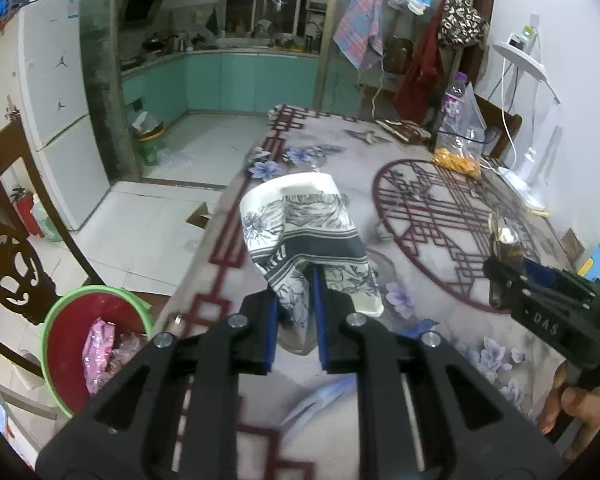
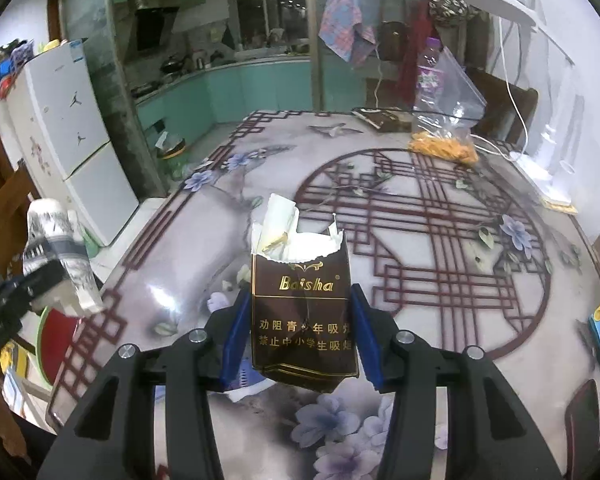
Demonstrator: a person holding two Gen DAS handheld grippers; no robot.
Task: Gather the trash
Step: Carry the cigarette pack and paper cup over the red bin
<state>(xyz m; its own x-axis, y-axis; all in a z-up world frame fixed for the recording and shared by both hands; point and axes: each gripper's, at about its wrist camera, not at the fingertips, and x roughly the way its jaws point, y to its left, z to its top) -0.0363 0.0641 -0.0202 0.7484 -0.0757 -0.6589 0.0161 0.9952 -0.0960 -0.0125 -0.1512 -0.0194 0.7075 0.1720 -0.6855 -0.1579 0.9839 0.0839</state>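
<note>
My left gripper (image 1: 296, 320) is shut on a crushed paper cup (image 1: 304, 232) with a grey flower print and holds it above the table's left edge. The cup also shows in the right wrist view (image 2: 56, 248) at the far left. My right gripper (image 2: 300, 332) is shut on a torn brown Baisha cigarette pack (image 2: 300, 316) and holds it upright above the table. The right gripper with the pack also shows in the left wrist view (image 1: 504, 268) at the right. A red bin with a green rim (image 1: 80, 344) stands on the floor left of the table and holds pink wrappers.
The table (image 2: 440, 240) has a flower-print cover. At its far side stand a purple-label bottle (image 2: 430, 72), a clear bag of orange snacks (image 2: 444, 144) and a white desk lamp (image 2: 540, 168). A wooden chair (image 1: 8, 248) stands left. A green bin (image 1: 150, 140) stands by the kitchen.
</note>
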